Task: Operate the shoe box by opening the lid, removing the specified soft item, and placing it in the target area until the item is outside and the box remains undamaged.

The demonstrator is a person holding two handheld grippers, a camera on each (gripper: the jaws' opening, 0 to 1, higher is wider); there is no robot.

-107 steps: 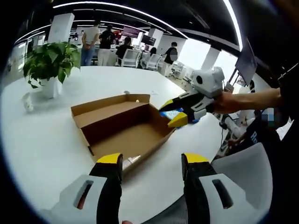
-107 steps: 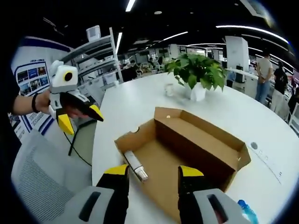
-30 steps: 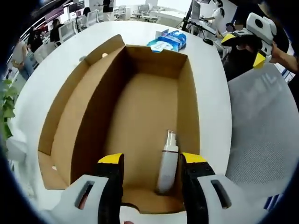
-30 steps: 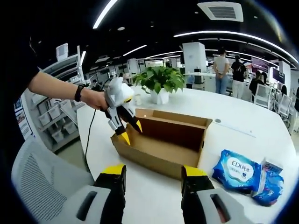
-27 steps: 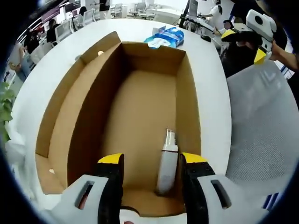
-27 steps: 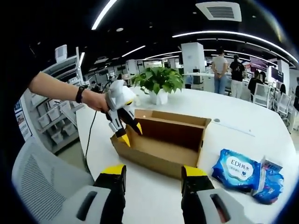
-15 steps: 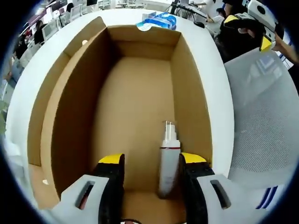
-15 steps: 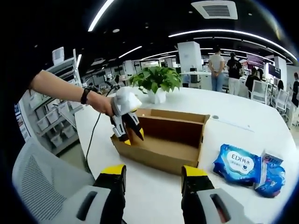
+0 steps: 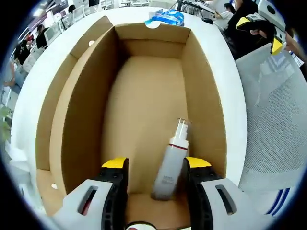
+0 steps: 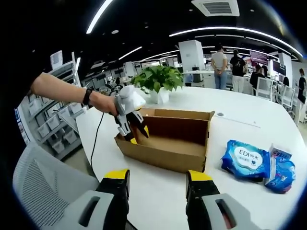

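Observation:
An open brown cardboard shoe box [image 9: 76, 110] lies below me in the left gripper view. On its floor, at the near end, lies a white pump bottle [image 9: 171, 160] with its nozzle pointing away. My left gripper [image 9: 156, 165] is open, and the bottle lies between its jaws close to the right one. In the right gripper view the left gripper [image 10: 138, 135] dips into the left end of the box [image 10: 168, 151], held by a hand. My right gripper [image 10: 156, 178] is open and holds nothing, hovering over the table short of the box. It also appears as the right gripper [image 9: 259, 33].
Blue wipes packs [image 10: 248, 161] lie on the white round table [image 10: 240, 120] right of the box, seen beyond its far end as wipes [image 9: 165, 17]. A potted plant [image 10: 160, 79] stands behind. A grey mesh chair [image 9: 273, 110] is beside the table. People stand far back.
The left gripper has gone lower into the near end of the box. The bottle now lies tilted, its nozzle swung to the right. The right gripper has stayed about where it was.

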